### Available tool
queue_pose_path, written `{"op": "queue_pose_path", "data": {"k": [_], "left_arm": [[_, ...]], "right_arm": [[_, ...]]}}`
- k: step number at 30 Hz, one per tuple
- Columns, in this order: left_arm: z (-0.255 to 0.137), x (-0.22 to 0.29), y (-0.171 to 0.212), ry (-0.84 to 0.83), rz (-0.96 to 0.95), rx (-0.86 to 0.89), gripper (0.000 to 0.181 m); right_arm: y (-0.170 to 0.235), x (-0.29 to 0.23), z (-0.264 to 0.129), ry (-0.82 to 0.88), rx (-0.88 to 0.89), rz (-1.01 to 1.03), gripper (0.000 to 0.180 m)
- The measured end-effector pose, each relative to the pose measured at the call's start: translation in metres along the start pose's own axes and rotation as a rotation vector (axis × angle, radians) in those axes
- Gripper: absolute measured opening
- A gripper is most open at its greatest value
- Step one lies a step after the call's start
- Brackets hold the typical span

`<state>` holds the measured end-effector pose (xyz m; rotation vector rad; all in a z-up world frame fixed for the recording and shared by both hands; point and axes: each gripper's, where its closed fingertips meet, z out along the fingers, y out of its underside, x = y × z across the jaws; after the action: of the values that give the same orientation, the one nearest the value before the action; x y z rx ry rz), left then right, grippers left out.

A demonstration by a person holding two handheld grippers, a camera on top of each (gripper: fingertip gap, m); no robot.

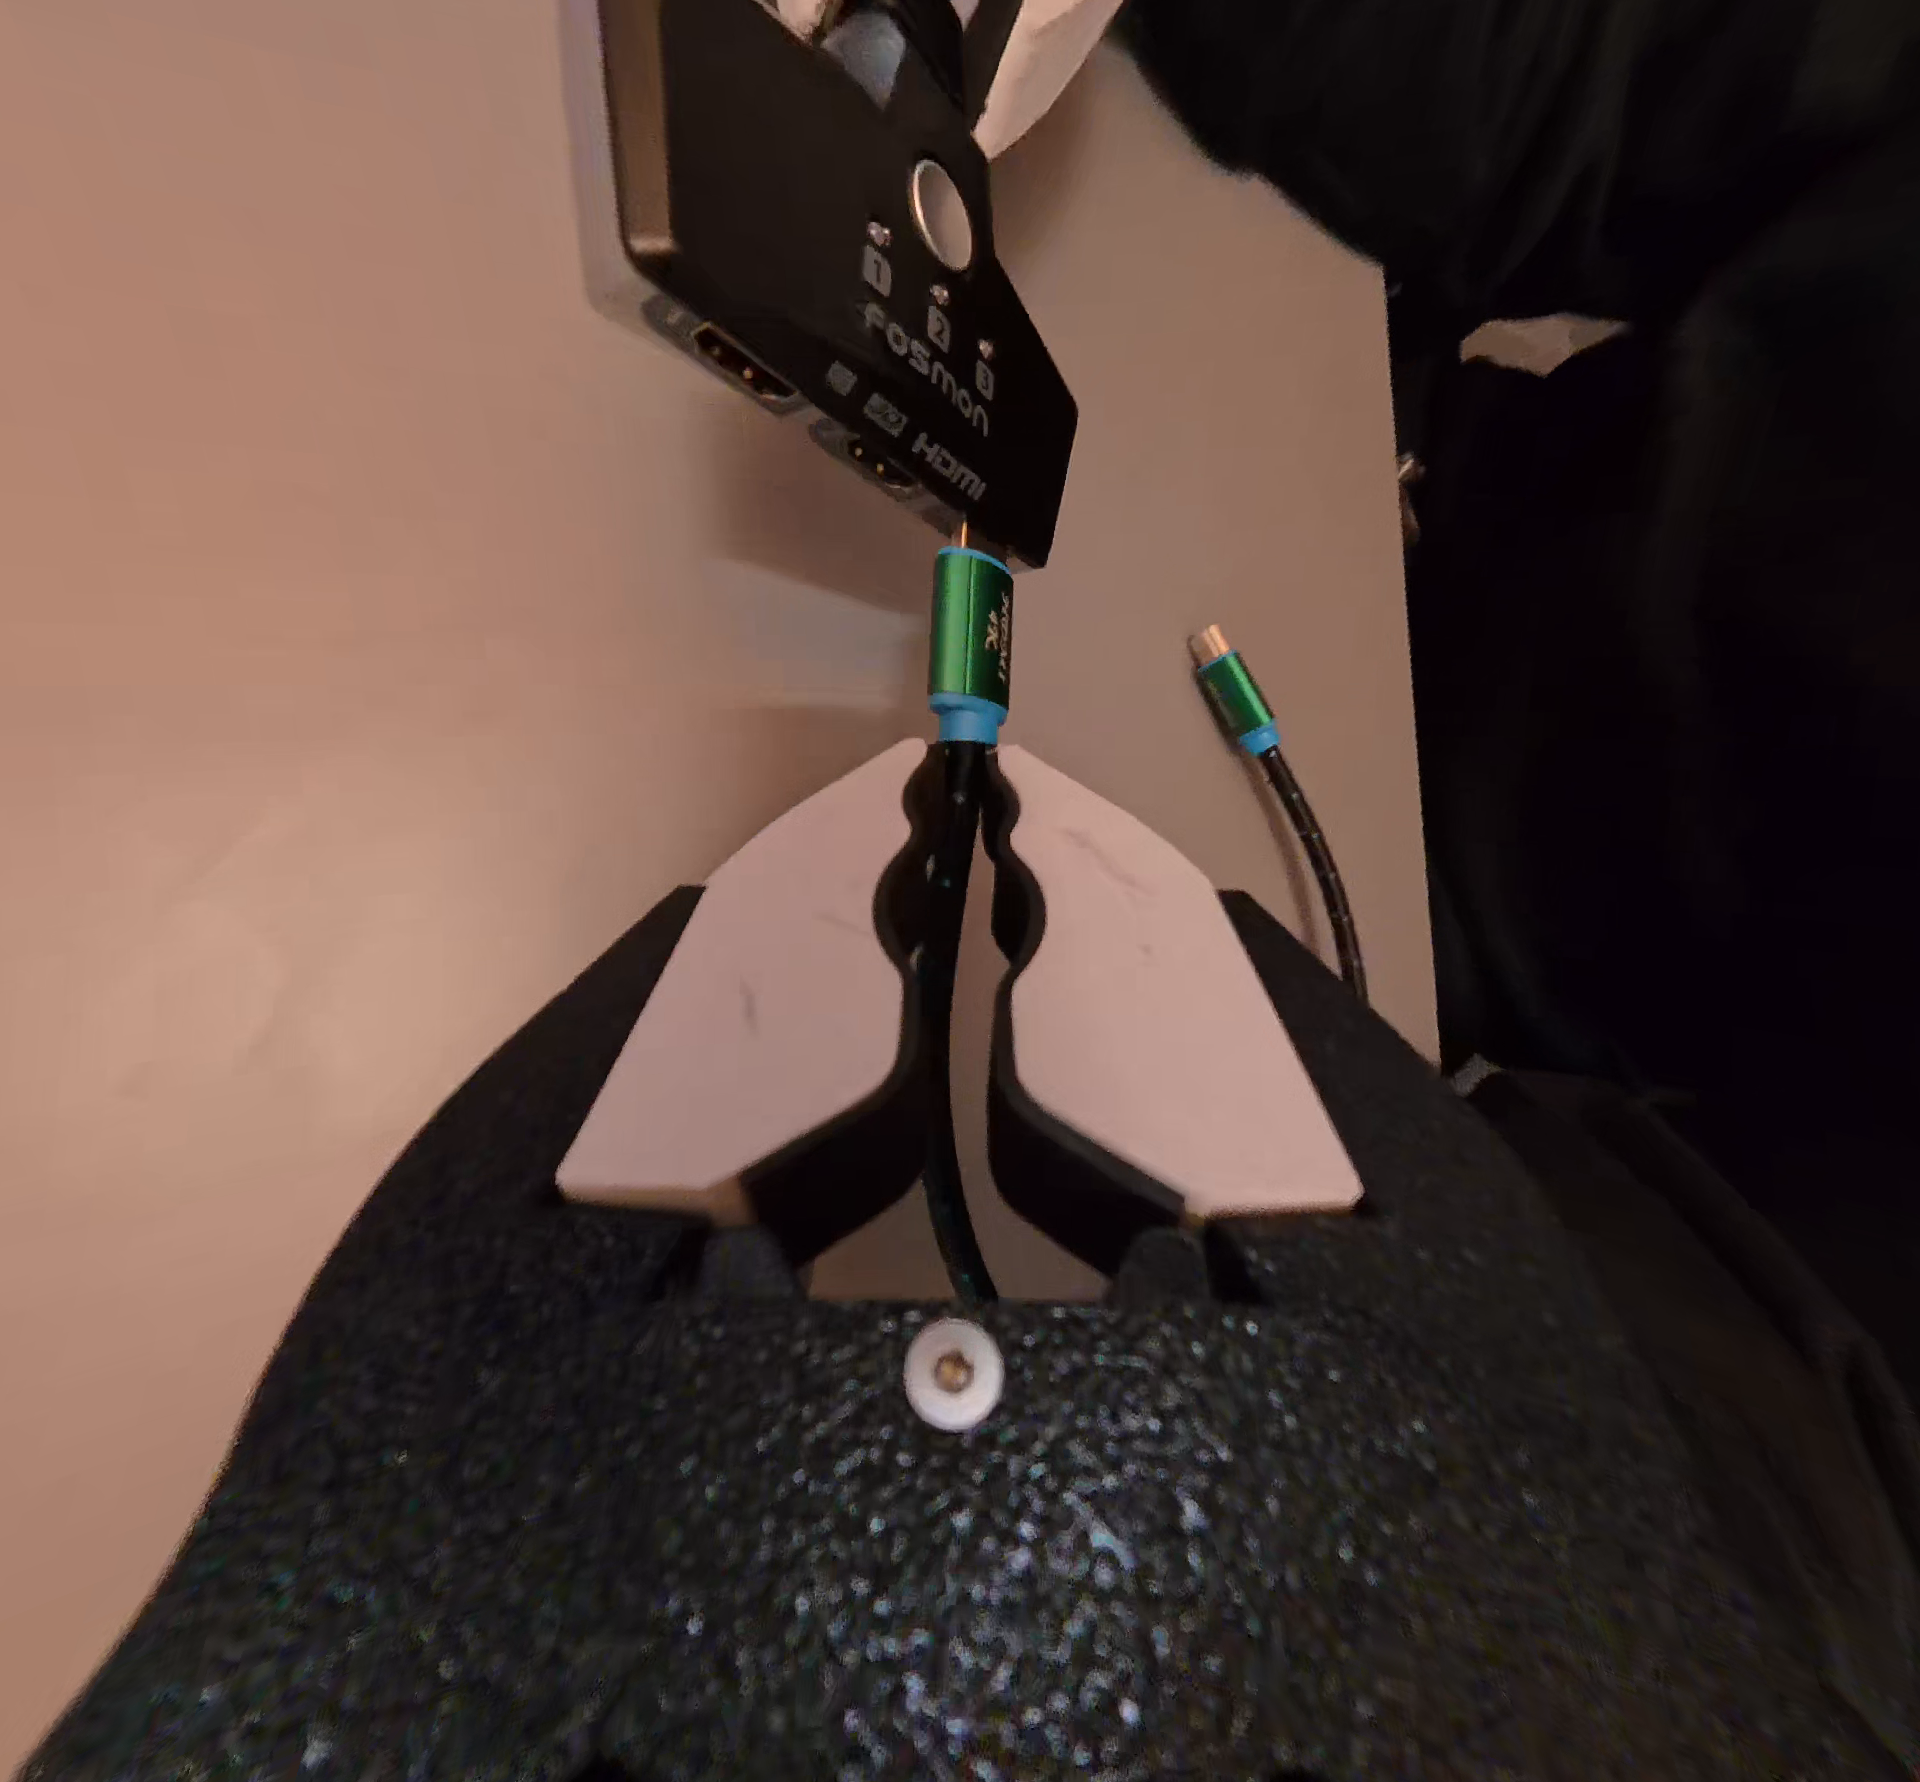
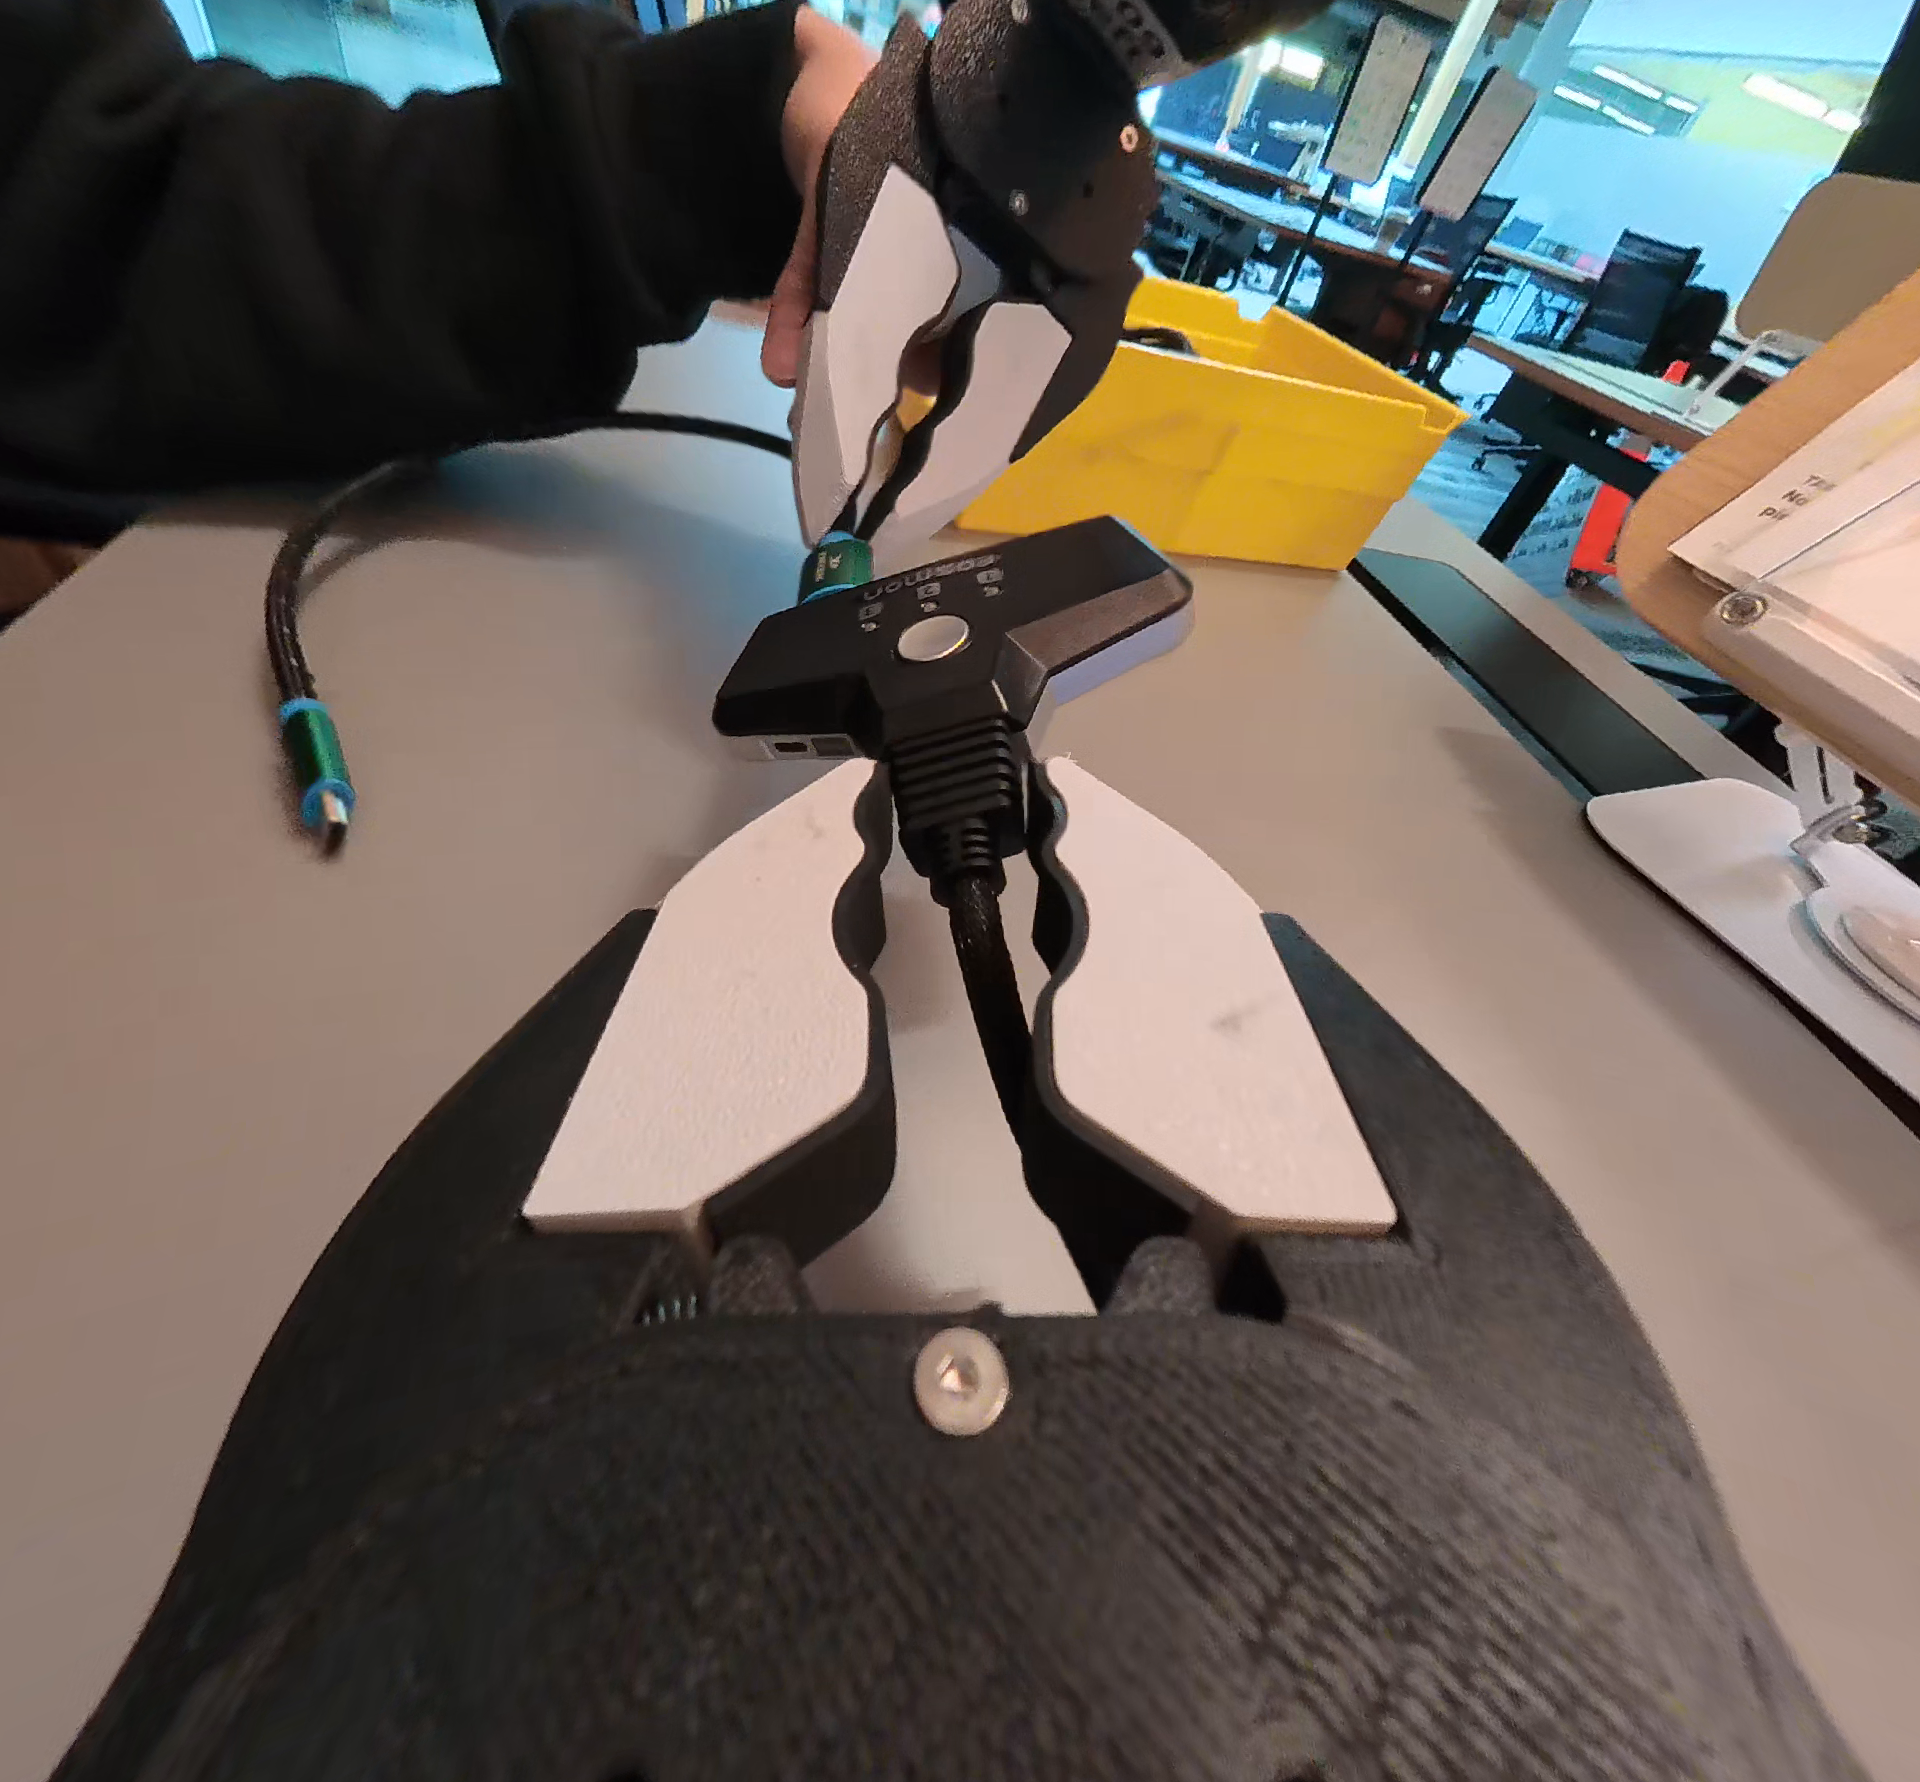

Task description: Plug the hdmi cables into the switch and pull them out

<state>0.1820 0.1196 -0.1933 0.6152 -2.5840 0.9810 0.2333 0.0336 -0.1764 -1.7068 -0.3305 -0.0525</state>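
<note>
The black HDMI switch (image 1: 831, 205) is held above the grey table; it also shows in the right wrist view (image 2: 956, 631). My right gripper (image 2: 961, 787) is shut on the ribbed strain relief (image 2: 956, 776) of the switch's own cable. My left gripper (image 1: 961, 756) is shut on the braided cable just behind a green HDMI plug (image 1: 971, 636). The plug's tip sits at the switch's third port, with a sliver of metal showing. Two other ports (image 1: 743, 366) are empty. A second green plug (image 1: 1231, 688) lies loose on the table, seen also in the right wrist view (image 2: 320, 761).
A yellow bin (image 2: 1226, 444) stands on the table behind the switch. A wooden stand with papers (image 2: 1787, 527) and a white base (image 2: 1704, 849) sit at the right. The table edge (image 1: 1413, 693) runs to the right of the loose plug. A person's black sleeve (image 2: 364, 226) reaches in from the left.
</note>
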Motion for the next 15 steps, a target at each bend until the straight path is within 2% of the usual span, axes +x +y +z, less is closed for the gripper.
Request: {"op": "queue_pose_path", "data": {"k": [8, 11, 15], "left_arm": [[-0.014, -0.003, -0.005, 0.036, -0.05, 0.125, 0.006], [-0.025, -0.012, -0.016, -0.141, 0.057, 0.177, 0.009], [-0.052, -0.008, -0.061, -0.526, 0.352, 0.281, 0.047]], "right_arm": [[-0.006, 0.005, 0.004, 0.034, 0.023, 0.037, 0.024], [-0.011, 0.014, 0.002, 0.068, 0.041, 0.086, 0.024], [-0.012, 0.029, -0.007, 0.102, 0.067, 0.258, 0.024]]}}
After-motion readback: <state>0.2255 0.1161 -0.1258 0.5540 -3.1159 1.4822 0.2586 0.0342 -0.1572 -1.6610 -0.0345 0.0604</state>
